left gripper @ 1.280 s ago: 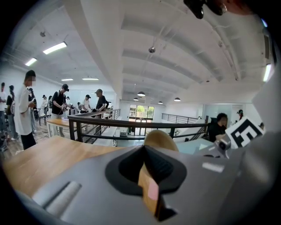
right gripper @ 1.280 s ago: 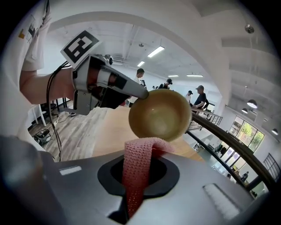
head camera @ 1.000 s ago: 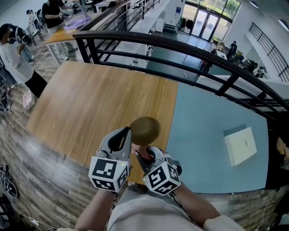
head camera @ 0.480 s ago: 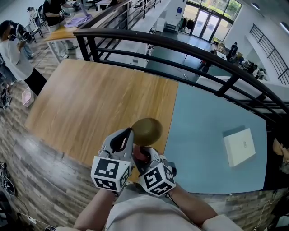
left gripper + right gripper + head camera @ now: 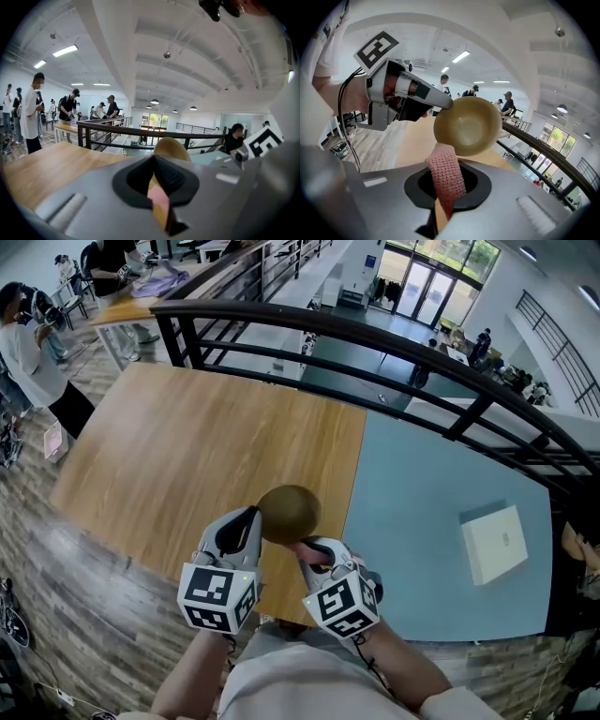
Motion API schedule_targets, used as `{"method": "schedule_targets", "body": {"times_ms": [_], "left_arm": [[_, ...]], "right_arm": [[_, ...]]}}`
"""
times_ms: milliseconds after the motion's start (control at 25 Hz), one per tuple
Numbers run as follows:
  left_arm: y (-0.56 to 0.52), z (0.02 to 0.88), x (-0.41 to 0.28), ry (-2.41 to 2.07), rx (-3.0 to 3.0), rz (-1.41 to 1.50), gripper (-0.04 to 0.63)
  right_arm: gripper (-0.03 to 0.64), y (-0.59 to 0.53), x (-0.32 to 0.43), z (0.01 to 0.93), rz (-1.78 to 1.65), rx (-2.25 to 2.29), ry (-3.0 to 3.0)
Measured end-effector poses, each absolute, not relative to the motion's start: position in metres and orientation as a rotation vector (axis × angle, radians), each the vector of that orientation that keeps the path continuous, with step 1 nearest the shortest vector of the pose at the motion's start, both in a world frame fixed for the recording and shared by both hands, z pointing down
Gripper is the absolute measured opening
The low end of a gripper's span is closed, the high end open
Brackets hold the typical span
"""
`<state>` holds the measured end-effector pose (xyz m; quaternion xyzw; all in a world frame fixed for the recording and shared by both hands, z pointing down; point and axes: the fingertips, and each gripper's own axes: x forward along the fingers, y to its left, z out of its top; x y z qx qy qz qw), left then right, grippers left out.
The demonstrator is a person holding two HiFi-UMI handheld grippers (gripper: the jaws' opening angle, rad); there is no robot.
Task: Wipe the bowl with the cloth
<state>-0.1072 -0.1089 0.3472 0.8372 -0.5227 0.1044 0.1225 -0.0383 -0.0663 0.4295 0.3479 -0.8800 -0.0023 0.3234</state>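
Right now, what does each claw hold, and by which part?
Left claw: bowl, by its rim. Right claw: pink cloth, by one end.

The table's top is in two parts, a wooden half point(image 5: 187, 465) and a pale blue half point(image 5: 422, 512), which meet along a straight seam. One thing lies directly on it: a flat, closed white box point(image 5: 495, 542), resting on the blue half and turned slightly askew to the table's edges. From the box, the seam and the wooden half lie well to the left, while the table's right end is near. A grey-brown plank floor point(image 5: 56, 549) shows farther left of the box, past the wooden half's edge.
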Motion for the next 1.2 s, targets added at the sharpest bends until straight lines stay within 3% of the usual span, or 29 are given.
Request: {"method": "schedule_targets", "body": {"times_ms": [760, 1200], "left_arm": [[-0.087, 0.367, -0.102, -1.466, 2.483, 0.443, 0.006], [-0.076, 0.386, -0.069, -1.358, 2.560, 0.589, 0.006]], "right_arm": [[0.011, -0.106, 0.019, 0.414, -0.010, 1.130, -2.239], [0.011, -0.118, 0.014, 0.377, -0.116, 1.191, -2.297]]}}
